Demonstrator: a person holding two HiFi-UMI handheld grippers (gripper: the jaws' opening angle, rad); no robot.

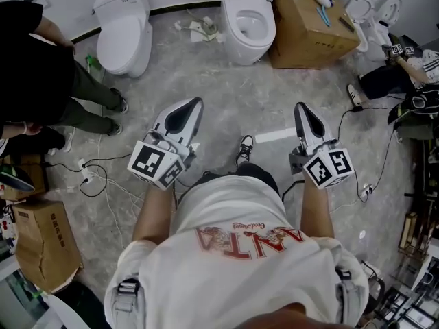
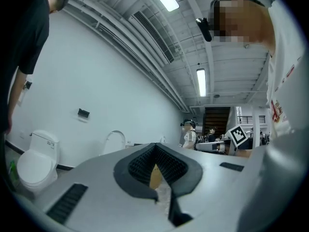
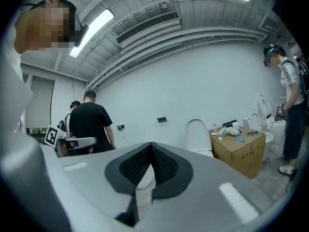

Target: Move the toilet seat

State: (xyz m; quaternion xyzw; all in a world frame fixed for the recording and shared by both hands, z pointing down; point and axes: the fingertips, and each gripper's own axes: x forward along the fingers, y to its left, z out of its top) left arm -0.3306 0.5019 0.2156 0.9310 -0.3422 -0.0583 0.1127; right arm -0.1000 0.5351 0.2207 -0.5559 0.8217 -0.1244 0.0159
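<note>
Zero gap at the fingers (image 2: 137, 168): pressed together on left gripper (image 1: 197, 103) and right gripper (image 1: 300, 107) alike, nothing pinched. Pointing roughly level over the floor (image 1: 226, 94), towards the open toilet (image 1: 248, 46) at the far wall. Toilet seat (image 1: 235, 29) presumably there, well apart from both tips, not yet touched. Closed toilet (image 1: 123, 36) off to the left, cardboard box (image 1: 312, 33) just beside the open one on the right.

Trouble ahead, probably: arriving with fingers shut and only knocking the seat instead of gripping it; letting a raised seat slam down; snagging a foot on the cables (image 1: 96, 180); brushing the bystander (image 1: 41, 67) in black at left.

Hard to read: seat ring down on the bowl or up against the tank, not clear from above; hinge hidden; more toilets (image 1: 374, 9) at top right partly cut off by box and frame edge.
</note>
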